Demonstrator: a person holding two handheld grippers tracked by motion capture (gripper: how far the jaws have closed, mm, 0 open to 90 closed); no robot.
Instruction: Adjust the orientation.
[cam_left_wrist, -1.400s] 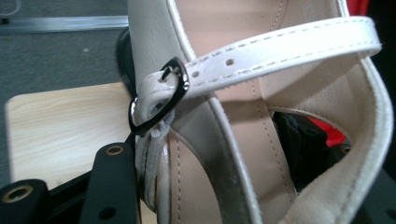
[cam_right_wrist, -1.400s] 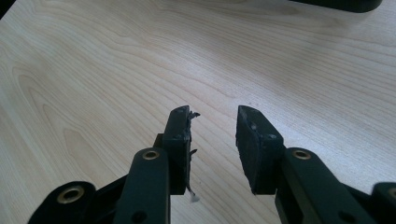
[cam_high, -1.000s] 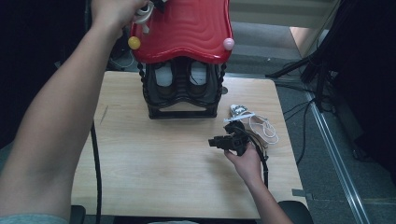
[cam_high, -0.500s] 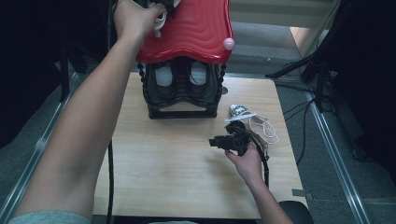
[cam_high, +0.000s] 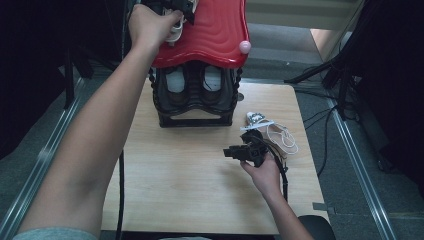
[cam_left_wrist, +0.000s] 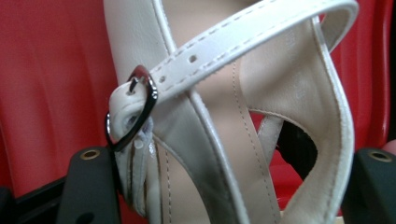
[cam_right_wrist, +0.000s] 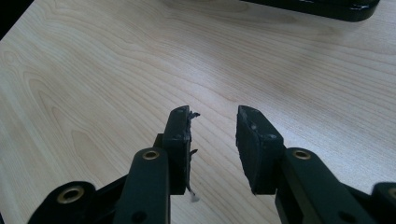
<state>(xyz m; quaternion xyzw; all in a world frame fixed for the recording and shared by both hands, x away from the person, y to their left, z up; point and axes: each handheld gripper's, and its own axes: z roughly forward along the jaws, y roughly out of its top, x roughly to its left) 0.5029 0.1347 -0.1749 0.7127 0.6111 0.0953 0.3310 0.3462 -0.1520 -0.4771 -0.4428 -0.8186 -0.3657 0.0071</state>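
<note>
Up at eleven o'clock, the left gripper (cam_high: 177, 7) pinches a white sandal (cam_left_wrist: 224, 121) over the red rack top (cam_high: 210, 35); better set it down flat. The right gripper (cam_right_wrist: 212, 140), jaws spread, rests over the table (cam_high: 185, 185).

The near half of the wooden table (cam_high: 185, 190) is left unobstructed, while its far edge is blocked by the black shoe rack (cam_high: 195, 97).

Left hand (cam_high: 150, 25) reaches far over the red rack top (cam_high: 210, 35), its tongs (cam_high: 176, 10) at a white sandal (cam_high: 175, 32). Right hand (cam_high: 262, 172) rests its tongs (cam_high: 234, 151) low over the table (cam_high: 175, 190), near a second white sandal (cam_high: 275, 132).
</note>
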